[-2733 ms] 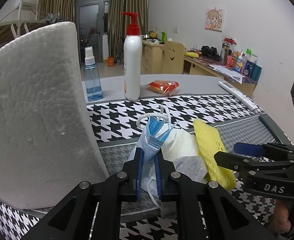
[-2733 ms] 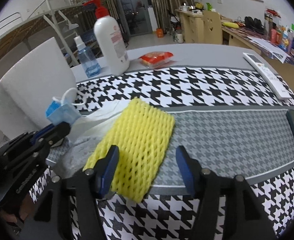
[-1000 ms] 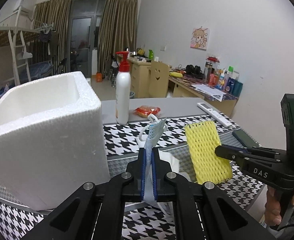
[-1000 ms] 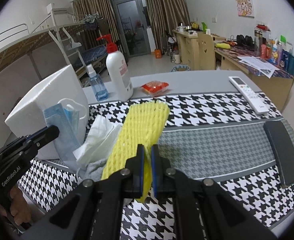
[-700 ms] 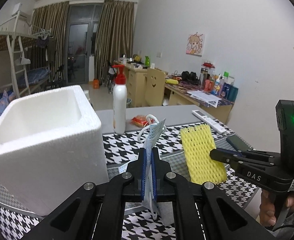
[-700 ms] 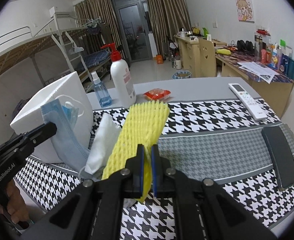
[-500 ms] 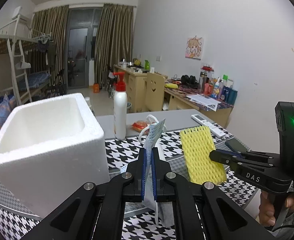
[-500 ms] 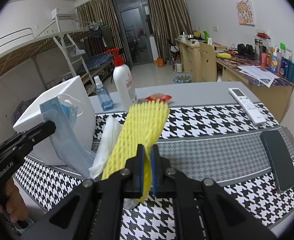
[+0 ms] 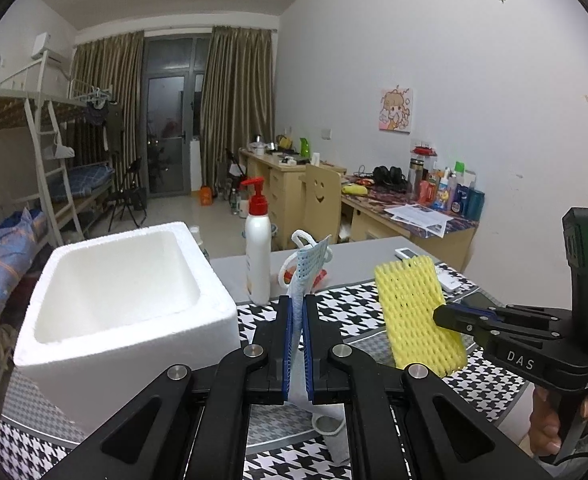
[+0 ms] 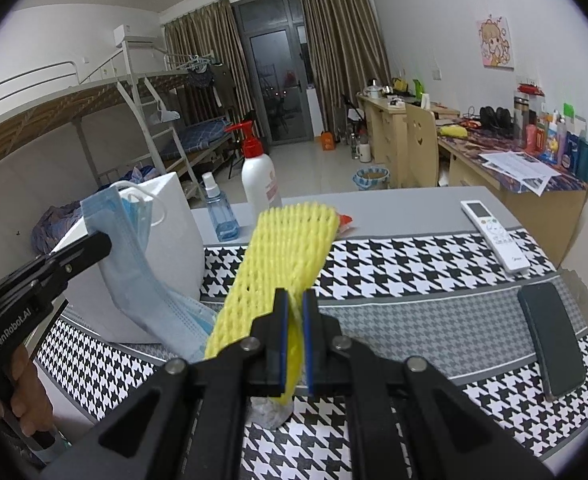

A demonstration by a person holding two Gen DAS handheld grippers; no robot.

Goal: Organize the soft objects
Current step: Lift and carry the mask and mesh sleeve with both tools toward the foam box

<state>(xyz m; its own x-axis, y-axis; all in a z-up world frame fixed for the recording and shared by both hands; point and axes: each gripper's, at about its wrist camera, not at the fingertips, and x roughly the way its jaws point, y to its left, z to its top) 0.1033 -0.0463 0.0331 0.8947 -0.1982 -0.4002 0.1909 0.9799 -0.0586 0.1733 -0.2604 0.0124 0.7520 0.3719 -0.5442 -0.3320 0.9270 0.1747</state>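
My left claw [image 9: 298, 320] pinches the mask [image 9: 308, 264]; the foam box [image 9: 122, 292] lies just left, nearer than my right claw [image 10: 294, 332] gripping yellow netting [image 10: 282, 256].

dim, cool indoor light from overhead, sharp centre, strong fisheye bending and black corners.

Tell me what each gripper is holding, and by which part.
Left gripper is shut on the blue face mask, mid-body. Right gripper is shut on the yellow foam net, near its lower end.
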